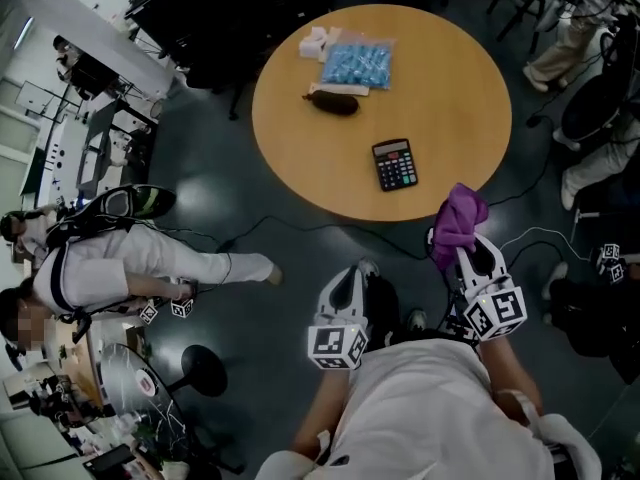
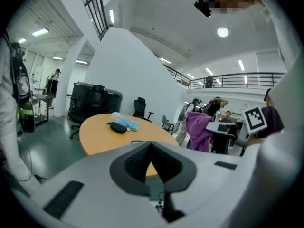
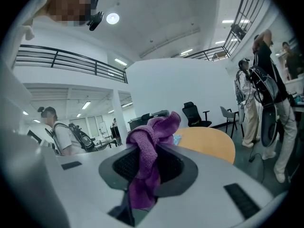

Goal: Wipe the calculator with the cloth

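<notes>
- On round tan wooden table [image 1: 290,138], flat and keys up: black pocket calculator [image 1: 395,164], toward the rim nearest the person.
- Jaws of right gripper [image 3: 148,167] clamped on crumpled purple terry cloth [image 3: 151,141]; bunched above the pads, tail hanging below.
- In head view, cloth at the table's near rim, apart from the calculator, not touching it.
- Jaws of left gripper [image 2: 151,161] pressed together, nothing between; off the table, beside the right gripper, over dark floor [image 1: 270,318].
- Farther across the tabletop: dark oblong pouch [image 1: 331,102], clear bag of blue pieces [image 1: 357,64], small white wad [image 1: 318,42].
</notes>
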